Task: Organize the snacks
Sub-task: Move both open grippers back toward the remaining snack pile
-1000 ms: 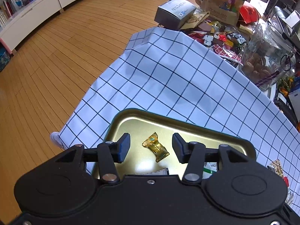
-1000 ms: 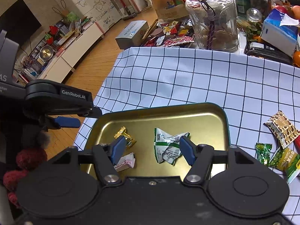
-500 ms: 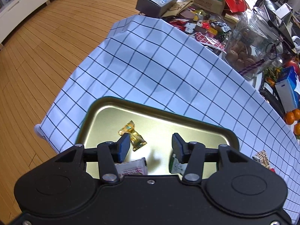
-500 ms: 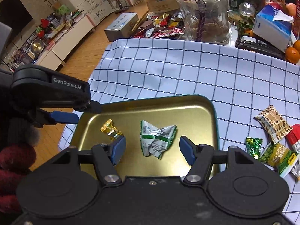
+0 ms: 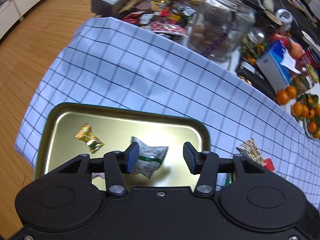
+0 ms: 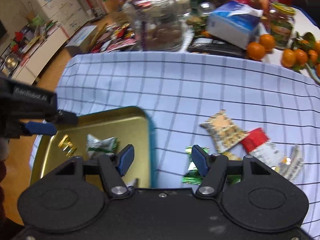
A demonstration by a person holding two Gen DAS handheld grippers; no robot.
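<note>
Lettering on left tool (image 6: 40, 128) blurs beyond reading above gold tray (image 6: 112, 124).

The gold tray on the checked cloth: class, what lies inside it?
Inside the gold tray lie a gold-wrapped candy and a crumpled white-and-green wrapper. A pink-and-white packet barely shows at its near edge; the gripper body covers the rest.

The shallow gold metal tray (image 5: 66, 116) is shining smooth and glossy at 7 o'clock. On it, the gold foil candy wrapper (image 5: 89, 138) is glinting, and the crumpled white-and-green plastic packet (image 5: 152, 158) is looking slightly shiny. The blue-white checked cloth (image 5: 140, 76) is looking matt and soft. At 12 o'clock, the clear glass jar (image 5: 220, 30) is reflecting light. The wooden plank floor (image 5: 30, 50) is looking smooth.
</note>
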